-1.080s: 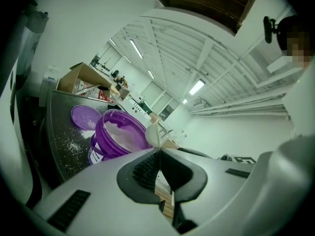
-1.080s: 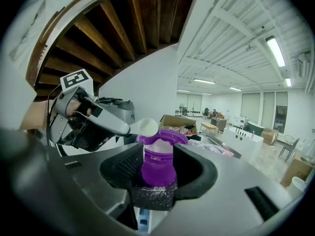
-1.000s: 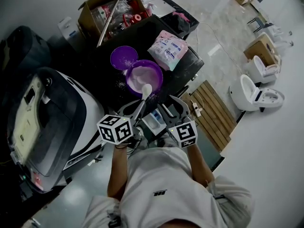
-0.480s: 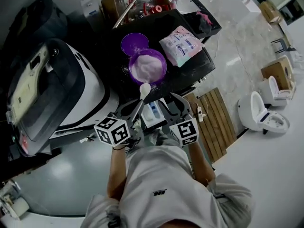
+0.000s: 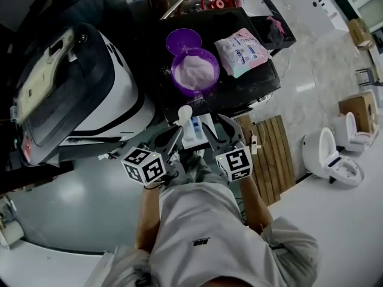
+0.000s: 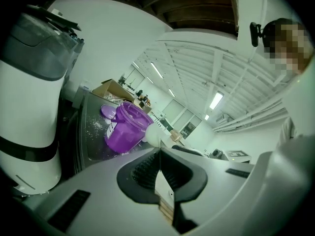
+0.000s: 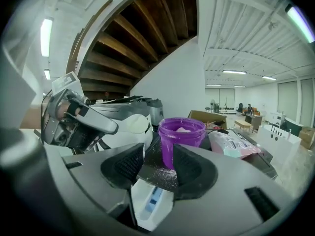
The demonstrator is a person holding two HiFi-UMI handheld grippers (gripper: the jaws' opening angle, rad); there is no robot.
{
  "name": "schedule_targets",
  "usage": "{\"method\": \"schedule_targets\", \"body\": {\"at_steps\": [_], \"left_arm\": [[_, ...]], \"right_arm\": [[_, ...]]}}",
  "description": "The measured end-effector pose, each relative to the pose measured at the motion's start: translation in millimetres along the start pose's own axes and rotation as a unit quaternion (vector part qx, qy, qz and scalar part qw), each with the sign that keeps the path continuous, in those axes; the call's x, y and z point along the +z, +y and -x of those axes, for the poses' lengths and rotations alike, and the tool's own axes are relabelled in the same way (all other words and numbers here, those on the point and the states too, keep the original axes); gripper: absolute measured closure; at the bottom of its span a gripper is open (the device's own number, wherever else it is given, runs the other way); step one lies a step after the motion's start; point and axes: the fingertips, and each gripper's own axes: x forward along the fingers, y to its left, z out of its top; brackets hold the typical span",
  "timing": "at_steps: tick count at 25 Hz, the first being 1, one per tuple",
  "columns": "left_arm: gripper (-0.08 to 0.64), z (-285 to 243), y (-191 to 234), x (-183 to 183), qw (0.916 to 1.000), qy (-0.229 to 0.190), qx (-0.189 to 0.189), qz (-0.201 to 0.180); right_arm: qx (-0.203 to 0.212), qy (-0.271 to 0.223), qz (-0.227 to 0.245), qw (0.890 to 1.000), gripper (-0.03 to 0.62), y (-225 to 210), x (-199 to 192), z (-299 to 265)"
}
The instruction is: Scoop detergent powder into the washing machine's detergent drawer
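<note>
my left gripper point(image 6: 158, 154) is clamped on the thin handle of the white scoop point(image 5: 184, 113), whose long axis runs straight away from me toward the purple tub point(image 5: 195, 72). my right gripper point(image 7: 158, 167) stands parted, gripping nothing. the detergent drawer point(image 7: 150, 205) lies on the near side of the tub, about under the scoop's bowl, so the left only needs to tip. the right gripper view shows the drawer's blue-marked slot. the left gripper view shows the tub but no drawer.
</note>
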Motion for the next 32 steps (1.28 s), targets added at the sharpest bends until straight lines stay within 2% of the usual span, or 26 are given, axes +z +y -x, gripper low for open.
{"method": "schedule_targets", "body": {"at_steps": [8,17,24,32], "left_arm": [[0.543,17.9,15.4,-26.1,0.9998,0.018,-0.011,0.000],[0.543,32.4,44.9,-70.6,0.9988,0.045,-0.015,-0.004],[0.543,29.9,68.5,-113.5,0.9966,0.081,-0.003,-0.015],[0.543,12.3,86.9,-141.8,0.9946,0.101,-0.004,-0.022]], "right_arm": [[-0.031,0.012,-0.005,0.999,0.407,20.1,-19.8,6.5],[-0.068,0.043,-0.017,0.997,0.407,51.7,-63.9,14.6],[-0.076,0.077,-0.021,0.994,0.407,64.9,-109.0,16.2],[-0.076,0.094,-0.035,0.992,0.407,64.6,-140.7,6.6]]}}
